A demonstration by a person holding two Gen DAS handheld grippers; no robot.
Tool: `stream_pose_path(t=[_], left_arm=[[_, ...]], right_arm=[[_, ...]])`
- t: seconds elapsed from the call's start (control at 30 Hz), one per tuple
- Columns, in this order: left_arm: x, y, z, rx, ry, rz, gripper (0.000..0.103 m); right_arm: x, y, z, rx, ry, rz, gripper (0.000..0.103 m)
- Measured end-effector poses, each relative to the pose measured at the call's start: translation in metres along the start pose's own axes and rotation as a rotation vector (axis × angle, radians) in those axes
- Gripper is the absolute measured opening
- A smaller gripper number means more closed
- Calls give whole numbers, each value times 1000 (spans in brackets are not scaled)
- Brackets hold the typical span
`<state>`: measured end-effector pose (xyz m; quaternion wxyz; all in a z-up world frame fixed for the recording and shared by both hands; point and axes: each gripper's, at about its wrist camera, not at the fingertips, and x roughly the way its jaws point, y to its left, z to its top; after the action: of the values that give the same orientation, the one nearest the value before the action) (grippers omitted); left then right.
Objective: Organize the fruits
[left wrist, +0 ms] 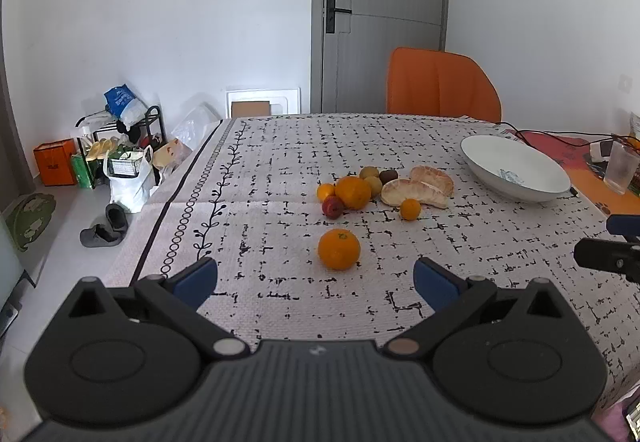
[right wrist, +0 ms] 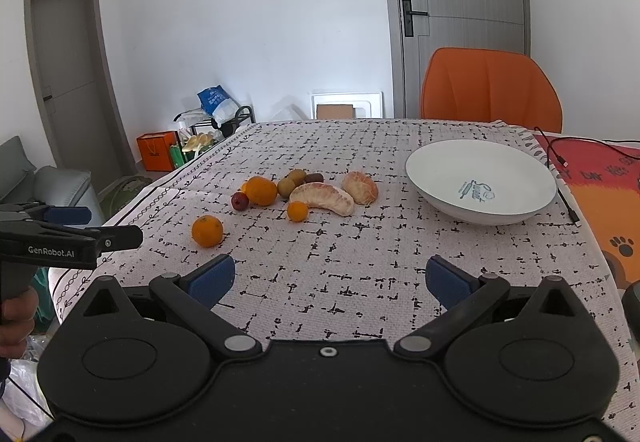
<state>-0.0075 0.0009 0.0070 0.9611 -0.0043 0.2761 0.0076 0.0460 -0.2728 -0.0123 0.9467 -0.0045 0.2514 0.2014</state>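
Fruit lies on a patterned tablecloth (left wrist: 280, 177). A lone orange (left wrist: 339, 248) sits just ahead of my left gripper (left wrist: 316, 278), which is open and empty. Farther back is a cluster: a larger orange (left wrist: 353, 192), a red plum (left wrist: 333, 206), small mandarins (left wrist: 410, 209), kiwis (left wrist: 370, 173) and two peeled pomelo pieces (left wrist: 412, 192). A white bowl (left wrist: 480, 157) stands empty at the right. My right gripper (right wrist: 330, 278) is open and empty above the cloth, with the lone orange (right wrist: 207, 230), the pomelo pieces (right wrist: 322, 197) and the bowl (right wrist: 436, 161) ahead.
An orange chair (left wrist: 440, 85) stands behind the table by a grey door. A clear cup (left wrist: 619, 166), a black cable (right wrist: 560, 161) and an orange mat (right wrist: 608, 193) lie at the right. Bags, a rack and slippers (left wrist: 104, 230) are on the floor at the left.
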Motion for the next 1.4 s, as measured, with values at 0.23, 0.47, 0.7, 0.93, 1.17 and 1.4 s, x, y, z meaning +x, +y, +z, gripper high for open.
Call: stream_pose_path(t=[0.23,0.47,0.7,0.93,1.17,1.4], left_arm=[[6,0,0,0,8,7,103],[20,0,0,-10,3,19,103],[37,2,1,-4,11,1,103],[51,4,1,-28,5,-11,101],[68,2,3,-29,5,-18,95],[85,1,6,-42,12,-26,83]], right_arm=[[4,-3,-1,1,1,10,103],[21,-9,-3,11,23,10,103],[35,-22,-1,57,20,39,103],[50,-32,0,81,30,59,103],[66,-35,2,87,43,71,103],[84,-29,7,54,50,76,102]])
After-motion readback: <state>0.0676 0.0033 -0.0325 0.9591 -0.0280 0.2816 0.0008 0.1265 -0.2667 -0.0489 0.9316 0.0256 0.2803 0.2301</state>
